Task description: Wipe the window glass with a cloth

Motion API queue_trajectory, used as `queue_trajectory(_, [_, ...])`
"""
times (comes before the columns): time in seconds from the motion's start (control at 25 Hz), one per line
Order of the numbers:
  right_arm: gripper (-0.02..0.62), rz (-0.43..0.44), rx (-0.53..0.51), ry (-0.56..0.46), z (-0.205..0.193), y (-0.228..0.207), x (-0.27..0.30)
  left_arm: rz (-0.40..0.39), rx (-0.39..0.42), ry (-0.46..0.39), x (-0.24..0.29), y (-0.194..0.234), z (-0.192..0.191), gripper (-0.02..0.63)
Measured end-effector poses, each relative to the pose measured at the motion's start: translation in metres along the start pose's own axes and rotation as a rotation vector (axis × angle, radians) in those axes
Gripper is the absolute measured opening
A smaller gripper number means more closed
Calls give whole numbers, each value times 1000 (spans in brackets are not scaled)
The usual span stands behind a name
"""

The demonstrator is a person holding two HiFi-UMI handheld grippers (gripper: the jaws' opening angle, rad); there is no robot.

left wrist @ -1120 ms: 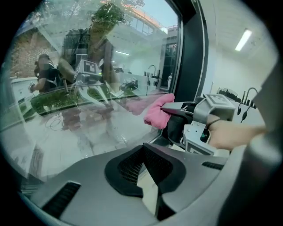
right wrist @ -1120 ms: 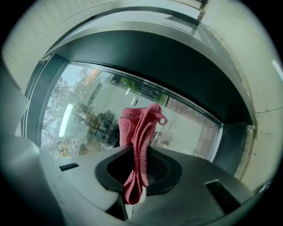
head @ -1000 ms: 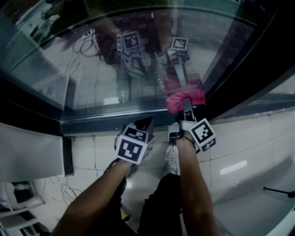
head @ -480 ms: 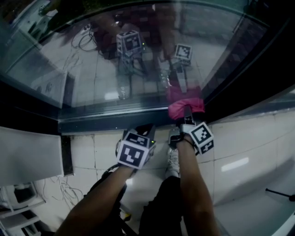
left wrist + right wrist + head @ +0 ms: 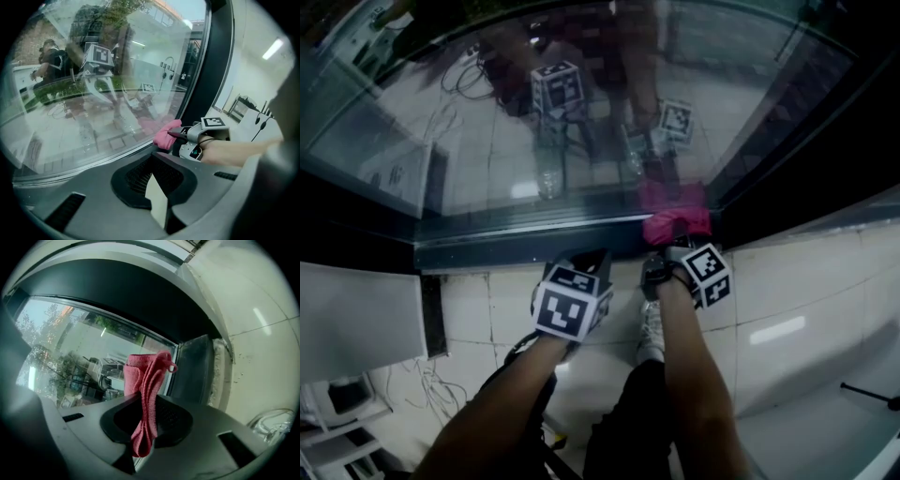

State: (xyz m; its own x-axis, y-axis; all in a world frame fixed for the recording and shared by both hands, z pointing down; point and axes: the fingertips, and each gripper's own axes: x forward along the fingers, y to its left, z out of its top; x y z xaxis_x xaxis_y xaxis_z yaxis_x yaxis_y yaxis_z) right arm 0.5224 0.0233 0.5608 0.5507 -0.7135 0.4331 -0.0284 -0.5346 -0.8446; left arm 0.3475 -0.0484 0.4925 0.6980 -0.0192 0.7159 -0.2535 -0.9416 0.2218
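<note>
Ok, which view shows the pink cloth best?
The right gripper view: the folded pink cloth fills its centre, pinched in the right claw. The head view shows a small pink bunch at the window glass; the left gripper view, a distant lump.

Pink cloth [image 5: 677,217], black-and-white marker cubes [image 5: 570,307], dark window frame [image 5: 516,246], white floor tiles [image 5: 797,309]

White tiled floor [image 5: 797,281] with a light glare [image 5: 776,330], dark sill [image 5: 506,248] along its far edge, grey panel [image 5: 356,314] at left, loose cables [image 5: 403,380] and white shelving [image 5: 333,427] near-left, thin black rod [image 5: 867,392] near-right.
</note>
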Motion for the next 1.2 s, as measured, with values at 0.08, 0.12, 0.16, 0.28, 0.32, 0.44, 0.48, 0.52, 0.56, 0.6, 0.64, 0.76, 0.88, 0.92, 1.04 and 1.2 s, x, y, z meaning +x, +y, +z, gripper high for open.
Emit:
queue_trajectory(0.08, [41,-57,27,-1,-1,-13,1,-4,-5,2,0,0,-1,2])
queue_trajectory(0.12, [41,-83,38,-3,-1,-19,1,-7,-8,2,-1,0,-1,2])
queue_trajectory(0.16, [41,-104,48,-5,-1,-24,0,-10,-12,2,-1,-1,-1,3])
queue_trajectory(0.28, [43,-137,75,-5,0,-33,-1,-22,-22,5,-1,-2,-2,2])
queue_trajectory(0.32, [43,-138,75,-3,-1,-34,0,-21,-24,6,-1,-1,-2,3])
queue_trajectory(0.44, [43,-133,56,15,-5,-32,3,-14,-29,6,-1,3,-4,2])
queue_trajectory(0.48, [43,-129,50,22,-8,-30,5,-12,-32,6,-2,4,-4,2])
queue_trajectory(0.52, [43,-126,44,28,-11,-28,6,-10,-35,5,-3,6,-4,2])
queue_trajectory(0.56, [43,-122,41,33,-15,-27,7,-7,-38,5,-4,8,-5,2])
queue_trajectory(0.6, [43,-120,39,37,-18,-25,8,-2,-42,5,-6,12,-6,2])
queue_trajectory(0.64, [43,-118,39,40,-22,-23,8,3,-47,4,-8,15,-8,3])
queue_trajectory(0.76, [43,-116,36,50,-34,-19,8,13,-56,1,-12,24,-10,2])
queue_trajectory(0.88, [43,-118,33,59,-46,-15,9,13,-65,-4,-18,30,-10,2])
queue_trajectory(0.92, [43,-117,33,62,-51,-13,9,9,-73,-7,-21,31,-10,3])
queue_trajectory(1.04, [43,-115,43,72,-61,-10,11,7,-96,-22,-23,34,-8,2])
queue_trajectory(1.2, [43,-117,76,84,-78,-8,15,30,-99,-21,-28,45,-13,2])
